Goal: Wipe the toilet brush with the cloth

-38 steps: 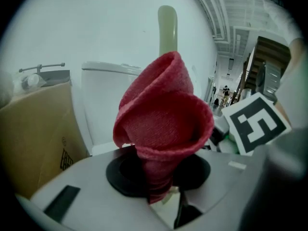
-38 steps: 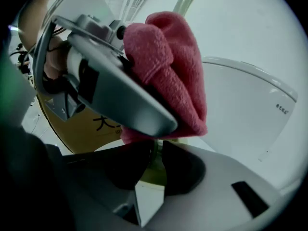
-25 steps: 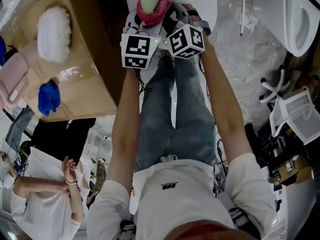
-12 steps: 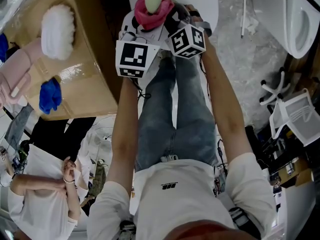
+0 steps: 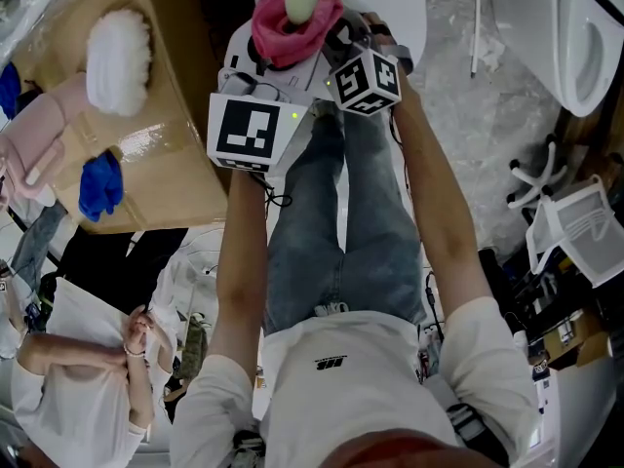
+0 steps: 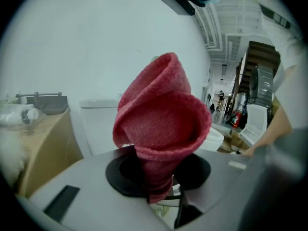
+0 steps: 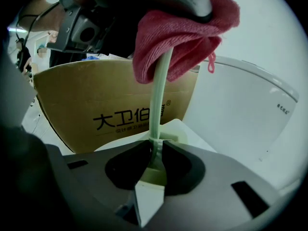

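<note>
The right gripper (image 7: 155, 146) clamps the toilet brush (image 7: 159, 93) handle, steadying it; the left gripper (image 6: 159, 194) pinches the cloth (image 6: 161, 124), wrapped round the shaft farther along, evidently for wiping.

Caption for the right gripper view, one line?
Right tongs clamp the pale green toilet brush handle; red cloth wraps it higher up.

The head view looks steeply down past the person's chest and arms to both grippers near its top edge. The camera on the left gripper (image 6: 161, 198) sits close behind the jaws, and the cloth (image 6: 161, 129) fills its middle. The camera on the right gripper (image 7: 155, 153) looks up along the toilet brush (image 7: 159, 100) to that cloth, shared by all 3 views.
</note>
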The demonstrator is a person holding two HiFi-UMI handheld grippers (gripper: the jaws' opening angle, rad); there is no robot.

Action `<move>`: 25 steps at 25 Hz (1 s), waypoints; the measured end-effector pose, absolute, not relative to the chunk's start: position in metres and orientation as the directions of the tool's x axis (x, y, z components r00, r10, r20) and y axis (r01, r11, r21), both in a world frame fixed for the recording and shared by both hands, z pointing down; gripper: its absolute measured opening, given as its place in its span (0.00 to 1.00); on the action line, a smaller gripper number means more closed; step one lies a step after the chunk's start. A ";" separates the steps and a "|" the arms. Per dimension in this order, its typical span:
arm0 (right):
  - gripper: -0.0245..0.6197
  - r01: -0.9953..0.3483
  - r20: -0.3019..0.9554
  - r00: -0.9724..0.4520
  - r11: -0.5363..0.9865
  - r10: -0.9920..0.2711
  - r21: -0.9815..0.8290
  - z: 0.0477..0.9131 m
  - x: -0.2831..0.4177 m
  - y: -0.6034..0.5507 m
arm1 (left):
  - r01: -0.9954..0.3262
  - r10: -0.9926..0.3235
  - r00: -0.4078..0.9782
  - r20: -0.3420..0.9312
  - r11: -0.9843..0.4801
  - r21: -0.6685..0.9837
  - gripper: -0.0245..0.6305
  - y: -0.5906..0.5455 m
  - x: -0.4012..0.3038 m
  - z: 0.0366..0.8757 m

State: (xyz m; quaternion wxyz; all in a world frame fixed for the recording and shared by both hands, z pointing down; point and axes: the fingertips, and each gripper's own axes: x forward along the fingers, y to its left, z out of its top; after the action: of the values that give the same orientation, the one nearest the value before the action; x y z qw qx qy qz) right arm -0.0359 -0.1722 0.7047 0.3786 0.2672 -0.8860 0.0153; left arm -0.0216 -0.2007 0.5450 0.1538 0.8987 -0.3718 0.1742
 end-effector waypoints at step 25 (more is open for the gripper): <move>0.17 -0.509 0.697 -0.544 0.844 -0.467 0.169 0.706 -0.035 -0.171 | -0.779 -0.738 0.627 0.251 -0.603 0.171 0.32 -0.199 -0.047 0.452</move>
State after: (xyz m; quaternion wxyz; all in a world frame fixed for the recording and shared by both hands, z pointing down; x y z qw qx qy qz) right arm -0.0346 -0.1711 0.7057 0.3882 0.2777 -0.8783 0.0266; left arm -0.0472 -0.1987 0.4517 0.1328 0.8920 -0.4250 0.0775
